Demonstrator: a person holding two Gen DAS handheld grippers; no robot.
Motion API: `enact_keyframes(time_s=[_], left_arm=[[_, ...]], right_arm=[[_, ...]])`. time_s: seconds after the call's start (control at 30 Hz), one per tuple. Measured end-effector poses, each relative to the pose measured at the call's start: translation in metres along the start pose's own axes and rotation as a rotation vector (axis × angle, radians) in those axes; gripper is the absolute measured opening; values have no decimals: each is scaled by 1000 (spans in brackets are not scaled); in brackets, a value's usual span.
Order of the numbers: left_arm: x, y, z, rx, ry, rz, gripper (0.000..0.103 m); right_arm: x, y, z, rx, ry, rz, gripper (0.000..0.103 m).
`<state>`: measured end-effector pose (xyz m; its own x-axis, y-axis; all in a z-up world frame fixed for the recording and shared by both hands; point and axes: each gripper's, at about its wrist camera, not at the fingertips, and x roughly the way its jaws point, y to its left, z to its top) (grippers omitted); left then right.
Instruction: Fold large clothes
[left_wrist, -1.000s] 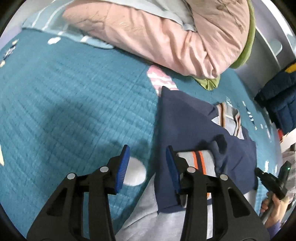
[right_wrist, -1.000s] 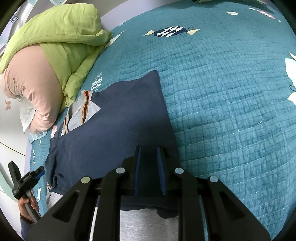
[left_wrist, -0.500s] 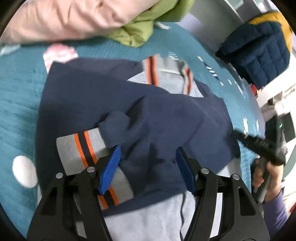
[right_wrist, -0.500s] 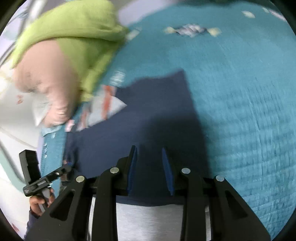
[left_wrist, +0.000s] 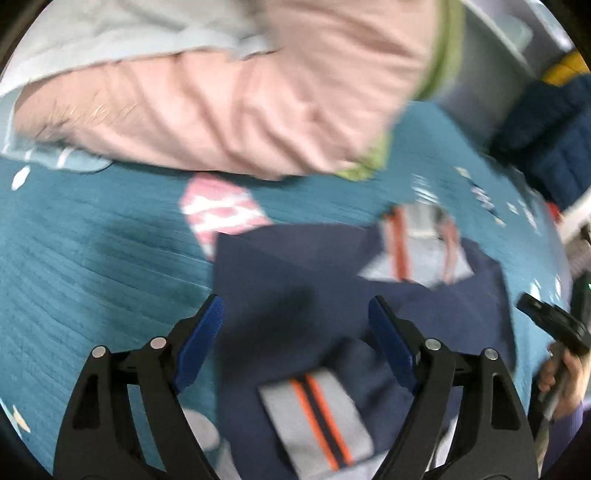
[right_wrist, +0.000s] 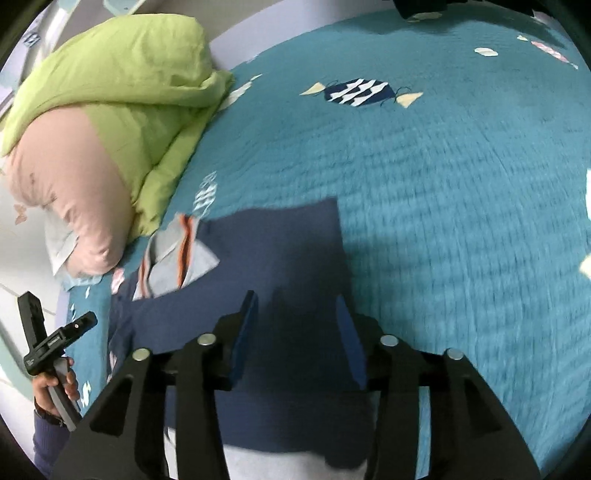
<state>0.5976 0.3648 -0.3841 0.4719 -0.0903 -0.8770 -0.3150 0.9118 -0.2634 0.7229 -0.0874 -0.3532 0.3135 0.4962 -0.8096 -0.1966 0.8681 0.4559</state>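
A navy sweatshirt (left_wrist: 295, 280) with grey and orange striped trim lies folded on the teal quilt; it also shows in the right wrist view (right_wrist: 280, 258). Its grey cuff (left_wrist: 317, 417) with an orange stripe lies on top near me. My left gripper (left_wrist: 299, 343) is open and empty, above the garment's near left part. My right gripper (right_wrist: 295, 332) is open and empty, above the garment's right side near its edge. The grey collar (right_wrist: 173, 254) lies at the far end.
A pile of pink and green bedding (left_wrist: 229, 103) lies at the head of the bed, also in the right wrist view (right_wrist: 110, 110). A dark blue jacket (left_wrist: 546, 140) sits off the bed's far right. The teal quilt (right_wrist: 461, 184) spreads to the right.
My right gripper has opened and let go of the navy fabric. My left gripper has opened wider and swung across the garment. Both views are blurred by motion.
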Motion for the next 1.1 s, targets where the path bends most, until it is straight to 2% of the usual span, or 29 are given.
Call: enact_keyframes(time_s=[0.03, 0.1, 0.27, 0.37, 0.47, 0.63, 0.67, 0.73, 0.77, 0.8, 0.83, 0.93, 1.1], left_arm=[[8, 5, 6, -19, 21, 1, 82], [20, 11, 13, -34, 32, 50, 82], [45, 15, 25, -12, 76, 83, 82], [49, 17, 29, -16, 75, 84, 82], [52, 12, 31, 33, 77, 103, 80], [53, 10, 28, 75, 58, 148, 59], [52, 11, 28, 63, 49, 157, 55], [47, 14, 28, 55, 34, 180, 30], [43, 15, 27, 60, 28, 185, 26], [41, 16, 26, 64, 25, 174, 14], [36, 16, 25, 71, 19, 157, 9], [23, 5, 22, 117, -23, 181, 7], [-17, 0, 13, 127, -87, 142, 7]], right_arm=[[4, 0, 7, 0, 3, -17, 47], [11, -1, 17, 8, 6, -32, 51], [27, -3, 36, 14, 19, -63, 52], [41, -9, 41, 47, 54, -47, 52], [52, -8, 40, 52, 72, -18, 53], [60, -3, 40, 30, 70, -42, 54], [61, -1, 40, 26, 67, -49, 51], [58, 7, 40, -28, 63, -111, 19], [58, 10, 39, -51, 67, -118, 14], [54, 13, 37, -76, 57, -110, 7], [52, 15, 36, -87, 51, -107, 6], [33, 27, 30, -155, -7, -118, 5], [-9, 37, 25, -167, -79, -70, 4]])
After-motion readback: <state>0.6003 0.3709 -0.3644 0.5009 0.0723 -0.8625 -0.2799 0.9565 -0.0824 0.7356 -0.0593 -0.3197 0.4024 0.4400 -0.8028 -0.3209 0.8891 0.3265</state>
